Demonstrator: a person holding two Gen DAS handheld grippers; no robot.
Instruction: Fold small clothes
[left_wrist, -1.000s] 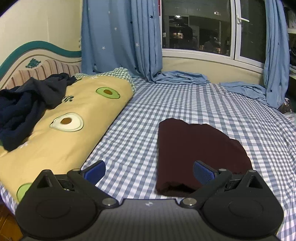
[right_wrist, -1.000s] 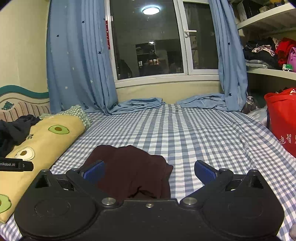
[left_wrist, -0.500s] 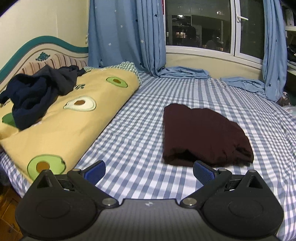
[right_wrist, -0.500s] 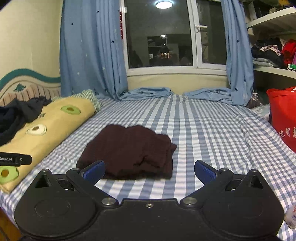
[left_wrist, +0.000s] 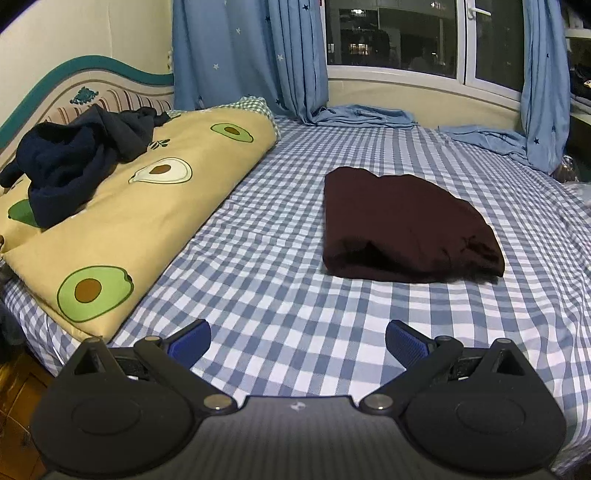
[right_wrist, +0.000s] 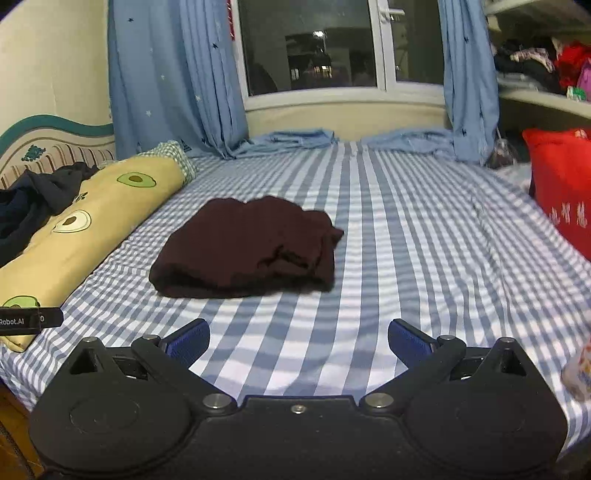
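Your folded maroon garment (left_wrist: 402, 225) lies flat on the blue-and-white checked bed sheet (left_wrist: 280, 302), roughly mid-bed, with its bulkier folded edge turned toward you and a slightly ragged corner on its right side in the right wrist view (right_wrist: 251, 247). Nothing stands between either tool and it: only bare sheet lies in the gap. Your left tool (left_wrist: 297, 341) is released, its blue pads (left_wrist: 190, 339) spread wide and holding nothing, well short of the garment, which sits ahead and to its right. Your right tool (right_wrist: 298, 339) is likewise spread open and empty, with the garment ahead and a little to its left. To the left of the garment, apart from it, a yellow avocado-print quilt (left_wrist: 140, 221) runs along the bed's side, and a crumpled dark navy garment (left_wrist: 74, 162) is heaped on its far end against the striped headboard (left_wrist: 74, 99). A bit of the left tool's body, labelled in white, pokes in at the left edge of the right wrist view. Blue star-print curtains (right_wrist: 173, 74) hang at the window (right_wrist: 314, 48), their hems pooled on the far end of the bed. At the right, beside the bed, there is a red bag (right_wrist: 561, 192) with printed characters; what is in it you cannot tell. Above it a shelf (right_wrist: 543, 96) holds piled clothes, blurred.
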